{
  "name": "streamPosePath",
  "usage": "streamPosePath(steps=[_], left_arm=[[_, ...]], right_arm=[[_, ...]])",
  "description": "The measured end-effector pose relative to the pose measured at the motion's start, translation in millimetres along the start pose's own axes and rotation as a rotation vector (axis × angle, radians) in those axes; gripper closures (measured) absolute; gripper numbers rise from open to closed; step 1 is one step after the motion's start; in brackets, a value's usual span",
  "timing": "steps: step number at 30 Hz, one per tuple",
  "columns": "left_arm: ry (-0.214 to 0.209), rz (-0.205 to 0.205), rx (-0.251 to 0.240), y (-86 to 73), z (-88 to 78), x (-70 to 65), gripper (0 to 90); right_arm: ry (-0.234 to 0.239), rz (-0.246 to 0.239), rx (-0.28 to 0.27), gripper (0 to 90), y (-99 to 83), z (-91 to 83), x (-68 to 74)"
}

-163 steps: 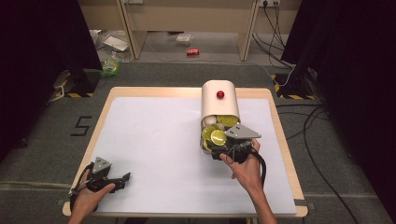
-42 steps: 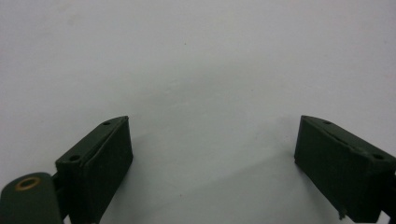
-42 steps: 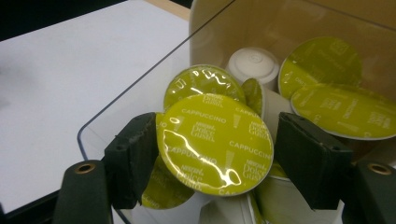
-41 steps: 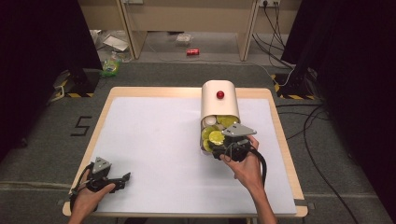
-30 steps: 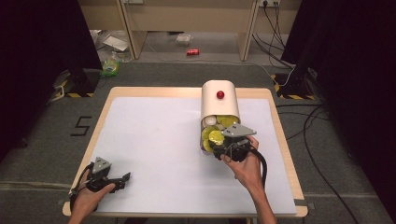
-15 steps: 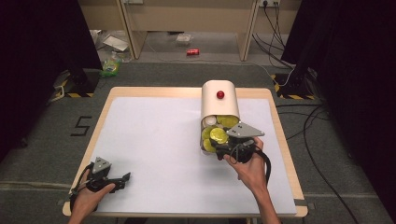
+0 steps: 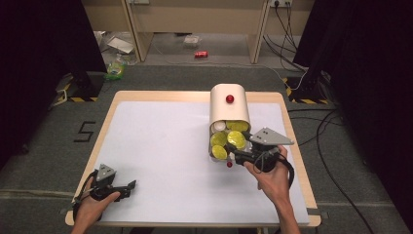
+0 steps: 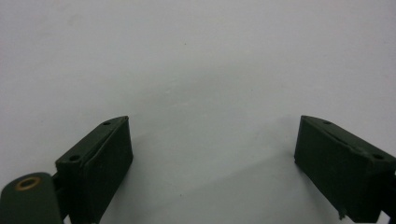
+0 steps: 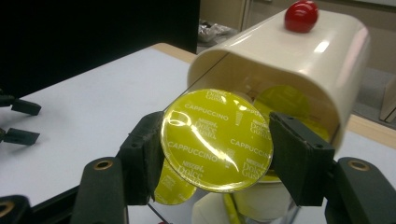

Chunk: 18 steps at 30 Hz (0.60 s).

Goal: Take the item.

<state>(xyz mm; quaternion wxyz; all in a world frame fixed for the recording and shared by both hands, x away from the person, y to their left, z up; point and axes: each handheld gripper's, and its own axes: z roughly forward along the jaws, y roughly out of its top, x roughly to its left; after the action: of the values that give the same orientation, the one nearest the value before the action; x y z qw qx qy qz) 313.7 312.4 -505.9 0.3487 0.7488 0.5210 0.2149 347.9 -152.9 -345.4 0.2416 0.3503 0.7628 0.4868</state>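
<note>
At the open mouth of the cream container (image 7: pixel 229 109), lying on its side near the table's (image 7: pixel 160 146) right half, the right gripper (image 9: pixel 217 154) had its jaws clamped on a yellow capsule (image 9: pixel 217 145), one pad on each side of the rim. Step in hand, as I read it: extracting one capsule from the container. The foil lid faced the gripper camera, tilted slightly up; its short axis ran roughly along the container's long axis, out of the mouth toward the person. The container's long axis ran away from the person, red knob (image 7: pixel 229 99) on top. More capsules (image 7: pixel 220 139) sat inside the mouth and just beside it. Next move probably needs a straight pull back clear of the lip, then a set-down on bare table. Left gripper (image 7: pixel 125 185) rested at the near left corner, jaws wide apart, nothing between them.
</note>
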Motion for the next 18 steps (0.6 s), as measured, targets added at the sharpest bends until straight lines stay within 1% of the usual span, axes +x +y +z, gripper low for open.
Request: streamPosePath(steps=[4, 10, 14, 18], left_arm=[[0.000, 0.000, 0.000, 0.0, 0.0, 0.0, 10.5], [0.000, -0.001, 0.000, 0.0, 0.0, 0.0, 10.5], [0.000, 0.000, 0.000, 0.0, 0.0, 0.0, 10.5], [-0.001, 0.000, 0.000, 0.0, 0.0, 0.1, 10.5]], right_arm=[[-0.011, 0.012, -0.022, 38.9, -1.0, -11.5, -6.4], [-0.048, 0.039, -0.047, 38.9, -5.5, -31.5, -19.6], [-0.076, 0.054, -0.052, 39.0, -11.3, -44.3, -30.1], [-0.101, 0.072, -0.056, 39.0, -17.3, -53.6, -39.7]])
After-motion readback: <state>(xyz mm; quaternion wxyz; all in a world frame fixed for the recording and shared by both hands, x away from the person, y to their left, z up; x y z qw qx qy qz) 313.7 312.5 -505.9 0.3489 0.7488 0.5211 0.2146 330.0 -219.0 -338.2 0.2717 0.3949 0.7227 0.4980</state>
